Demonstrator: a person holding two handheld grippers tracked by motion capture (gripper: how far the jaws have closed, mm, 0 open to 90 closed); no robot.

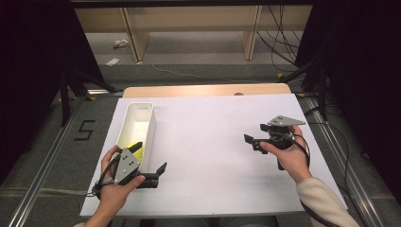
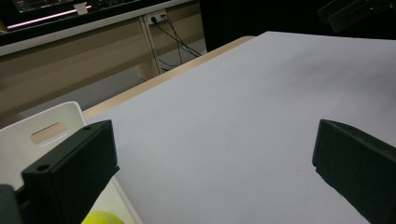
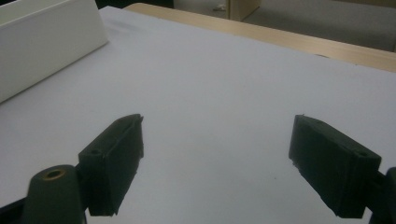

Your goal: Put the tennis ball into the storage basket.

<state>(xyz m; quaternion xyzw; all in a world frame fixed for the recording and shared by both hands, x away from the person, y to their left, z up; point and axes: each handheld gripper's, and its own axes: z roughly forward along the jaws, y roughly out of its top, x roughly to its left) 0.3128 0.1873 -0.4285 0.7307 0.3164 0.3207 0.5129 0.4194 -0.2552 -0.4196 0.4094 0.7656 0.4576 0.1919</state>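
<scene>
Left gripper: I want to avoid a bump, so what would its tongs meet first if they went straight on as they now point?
Probably nothing nearby. The left gripper is open and faces the bare white sheet; the white bin lies off beside one jaw, and the right gripper is far off near that line, depth uncertain.

This looks like a lab or test room set up for recording. A table (image 1: 208,90) covered with a plain white sheet (image 1: 213,142) stands on grey carpet between metal floor rails (image 1: 45,161). Black curtains (image 1: 28,56) close off both sides. Loose cables (image 1: 279,42) trail across the floor by a pale wooden bench (image 1: 189,19), and a number five (image 1: 84,130) is taped on the carpet.
</scene>
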